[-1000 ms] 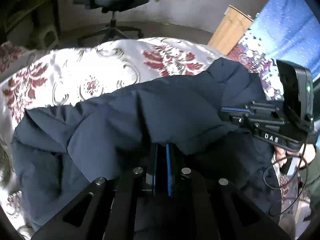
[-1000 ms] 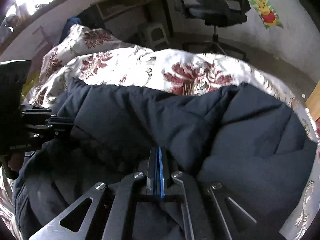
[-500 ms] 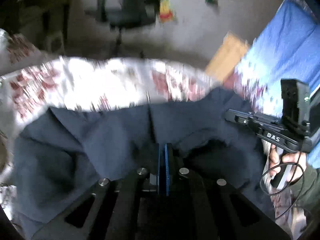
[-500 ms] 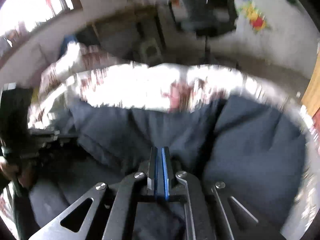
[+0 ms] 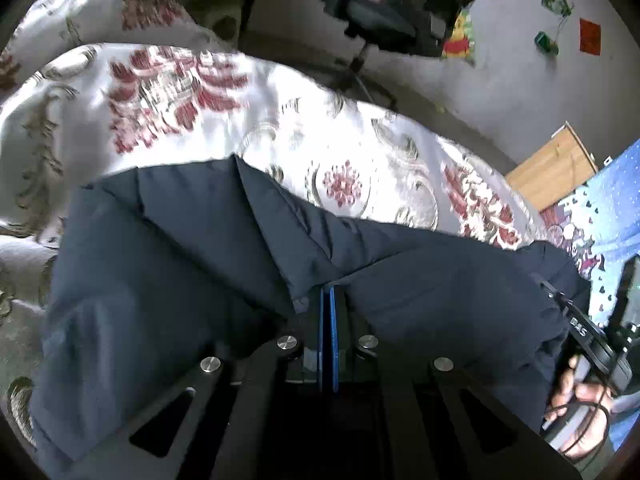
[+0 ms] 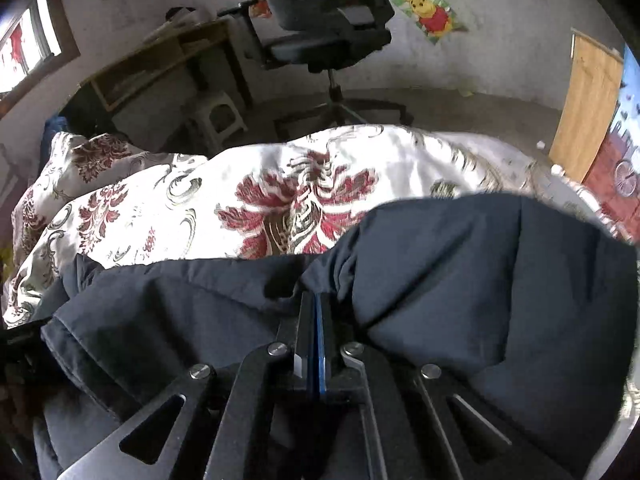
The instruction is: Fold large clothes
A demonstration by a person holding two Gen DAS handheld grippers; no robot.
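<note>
While both the left gripper (image 5: 329, 300) and right gripper (image 6: 316, 306) pinch the navy jacket (image 5: 180, 264) low in frame on the bed (image 5: 340, 152), carry the fold evenly, hands level.

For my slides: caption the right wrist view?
Right gripper shut on navy padded jacket over floral bedspread.

Jacket (image 5: 200, 264) lies on bedspread (image 5: 320, 140); office chair (image 6: 328, 20) stands behind the bed
</note>
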